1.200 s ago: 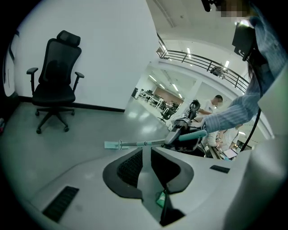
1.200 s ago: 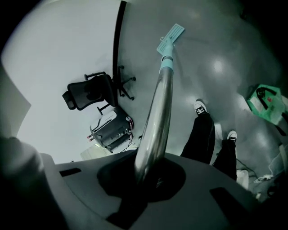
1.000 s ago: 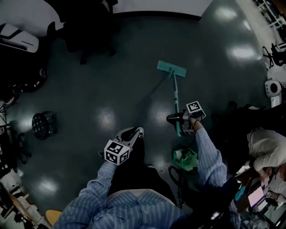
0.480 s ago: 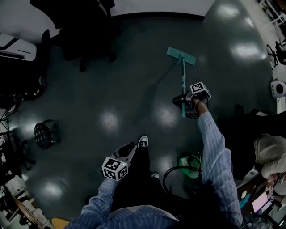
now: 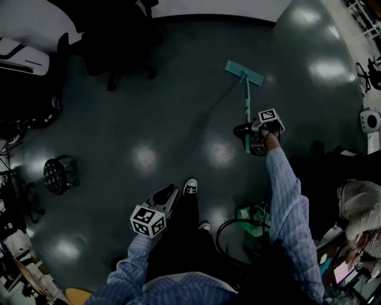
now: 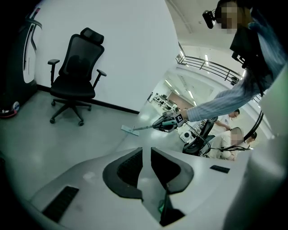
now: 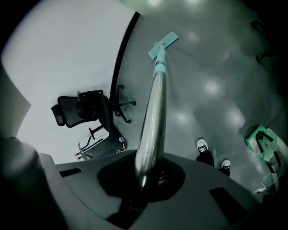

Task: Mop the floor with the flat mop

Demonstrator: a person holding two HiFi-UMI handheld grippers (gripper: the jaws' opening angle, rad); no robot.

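Straight ahead of the person, the mop (image 5: 246, 98) has its long axis running away from them, from the right gripper (image 5: 244, 130) out toward the dark baseboard of the wall (image 5: 214, 9). Its head (image 5: 244, 72) lies flat on the floor (image 5: 166, 119) at the far end, set crosswise to the handle, while the handle slopes up and back to the gripper. The head is a thin teal rectangle. The handle is teal next to the head and turns to shiny bare metal nearer the grip.

The right gripper's 2 jaws are clamped on that metal stretch, a little short of the handle's near end. The left gripper (image 6: 146, 150) hangs well to the left of the mop handle and nearer the person. Its 2 jaws are drawn nearly together, with only a thin slit between them and nothing in it.

Left of the mop head, against the wall, stands a black office chair (image 5: 113, 47). A round black stool (image 5: 58, 174) sits far left of the handle. Behind the handle's near end lie a green bag (image 5: 253, 214) and a loop of black cable (image 5: 238, 232). The person's shoe (image 5: 190, 187) stands left of the bag. Another person (image 5: 357, 208) sits well to the right of the mop. The glossy dark floor around the mop head is bare, with only light patches on it.
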